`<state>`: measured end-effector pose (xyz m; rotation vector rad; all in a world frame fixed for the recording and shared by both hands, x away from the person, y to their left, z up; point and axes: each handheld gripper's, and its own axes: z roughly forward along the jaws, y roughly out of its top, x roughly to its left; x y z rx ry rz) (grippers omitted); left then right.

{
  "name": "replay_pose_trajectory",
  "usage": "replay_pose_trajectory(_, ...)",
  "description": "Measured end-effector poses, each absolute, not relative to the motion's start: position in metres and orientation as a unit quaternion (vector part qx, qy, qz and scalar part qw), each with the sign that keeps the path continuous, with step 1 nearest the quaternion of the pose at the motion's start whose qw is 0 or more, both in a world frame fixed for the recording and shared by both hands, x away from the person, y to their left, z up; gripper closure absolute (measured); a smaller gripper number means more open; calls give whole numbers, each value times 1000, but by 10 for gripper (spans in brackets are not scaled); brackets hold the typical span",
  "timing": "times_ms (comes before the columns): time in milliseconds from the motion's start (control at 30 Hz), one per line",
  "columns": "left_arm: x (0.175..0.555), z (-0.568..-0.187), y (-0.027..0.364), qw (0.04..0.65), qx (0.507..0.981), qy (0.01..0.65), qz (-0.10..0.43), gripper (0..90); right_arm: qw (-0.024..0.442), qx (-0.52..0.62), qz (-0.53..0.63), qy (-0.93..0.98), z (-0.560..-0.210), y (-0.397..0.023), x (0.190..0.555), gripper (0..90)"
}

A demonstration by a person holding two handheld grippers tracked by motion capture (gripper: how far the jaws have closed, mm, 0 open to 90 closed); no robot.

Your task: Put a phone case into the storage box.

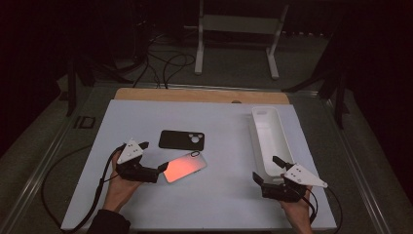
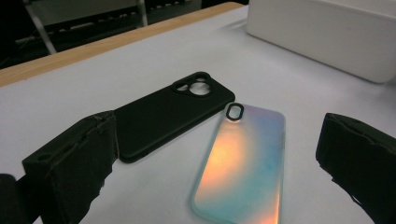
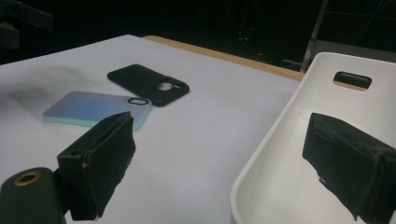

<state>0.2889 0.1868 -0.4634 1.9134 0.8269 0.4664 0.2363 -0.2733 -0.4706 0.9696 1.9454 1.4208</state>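
A: From the high view we see the left gripper [image 1: 157, 165] low over the white table [image 1: 219, 195], its jaws apart and holding nothing, right at the near left end of the shiny case [image 1: 185, 166].

B: We agree. That case lies flat, glowing orange, and the black case [image 1: 181, 140] sits just beyond it, apart from it. The right gripper [image 1: 266, 169] hangs at the near end of the white bin [image 1: 268, 134], jaws spread as well, empty.

A: In the left gripper view we look between the two black pads [image 2: 74, 168]. The shiny case [image 2: 245, 161] lies between them on the table, touched by neither. The black case [image 2: 173, 114] is to its left and farther off; whether their edges meet we cannot tell. The bin [image 2: 327, 37] stands at the far right.

B: In the right gripper view we see the jaws wide apart, one over the table, the other over the bin [image 3: 280, 177]. Both cases, shiny [image 3: 91, 108] and black [image 3: 147, 83], lie far left.
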Motion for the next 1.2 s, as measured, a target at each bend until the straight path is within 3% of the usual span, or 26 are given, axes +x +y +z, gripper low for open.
replay_pose_trajectory(1200,320,-484,145,417,844,305,145,0,264,360,523,726,-473,-271,237,88)
